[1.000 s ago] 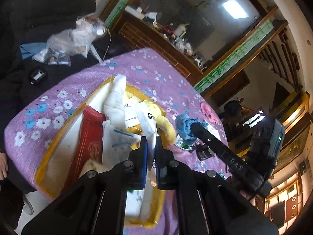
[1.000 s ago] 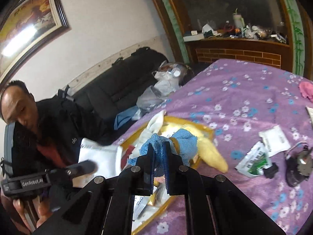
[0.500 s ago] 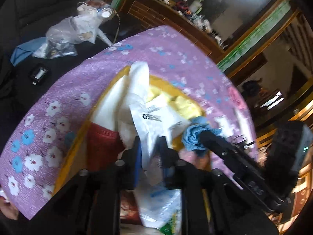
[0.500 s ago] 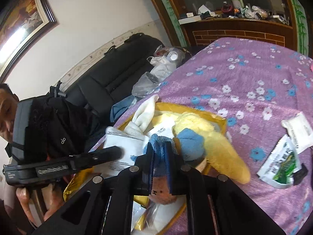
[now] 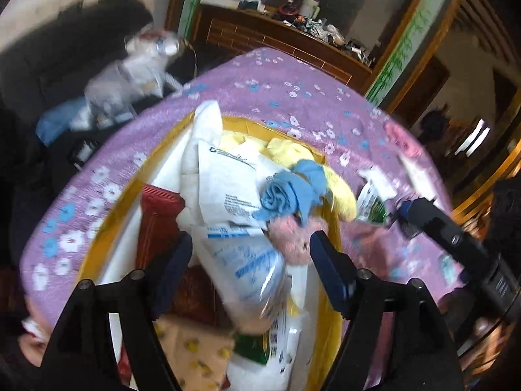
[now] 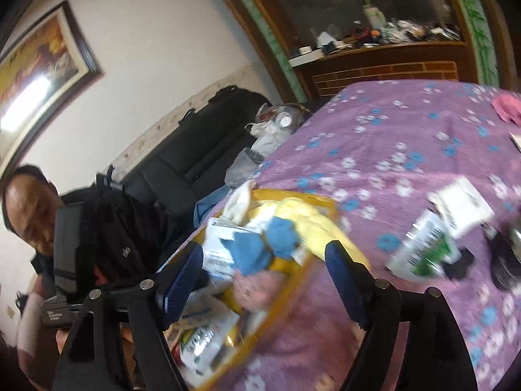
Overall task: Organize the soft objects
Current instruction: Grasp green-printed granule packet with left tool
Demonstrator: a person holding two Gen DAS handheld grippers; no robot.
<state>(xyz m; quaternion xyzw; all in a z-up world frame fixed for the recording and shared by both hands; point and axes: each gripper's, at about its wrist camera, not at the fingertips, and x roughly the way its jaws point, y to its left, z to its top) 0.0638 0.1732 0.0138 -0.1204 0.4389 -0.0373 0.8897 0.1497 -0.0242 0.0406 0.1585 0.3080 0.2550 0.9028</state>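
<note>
Left wrist view showed the blue cloth (image 5: 289, 195) lying bunched on top of the heap in the yellow bin (image 5: 332, 280), resting against a yellow plush (image 5: 338, 192) and just above a pink plush (image 5: 293, 238); the right wrist view had the same blue cloth (image 6: 263, 247) at the near corner of the yellow bin (image 6: 293, 273), free of any finger. Beside it lay a white printed pouch (image 5: 228, 182), and a clear packet with blue lettering (image 5: 250, 270) sat between the fingers of the left gripper (image 5: 250, 260), whose jaws were spread wide and touched nothing. The right gripper (image 6: 263, 270) was likewise spread wide and empty, hanging over the bin's corner, which suggests both soft items had been let go into the container on purpose. A red packet (image 5: 156, 221) stood along the bin's left side, and a white cloth (image 5: 205, 130) draped over the far rim. The bin sat on a purple flowered cover (image 6: 407, 150). Outside it, to the right, a green and white sachet (image 6: 423, 251) and a white packet (image 6: 462, 205) lay on the cover, well apart from the bin, with a pink cloth (image 6: 506, 107) at the far edge; I judge these loose pieces remained to be gathered. Motion blur hid finer detail on the packets.
</note>
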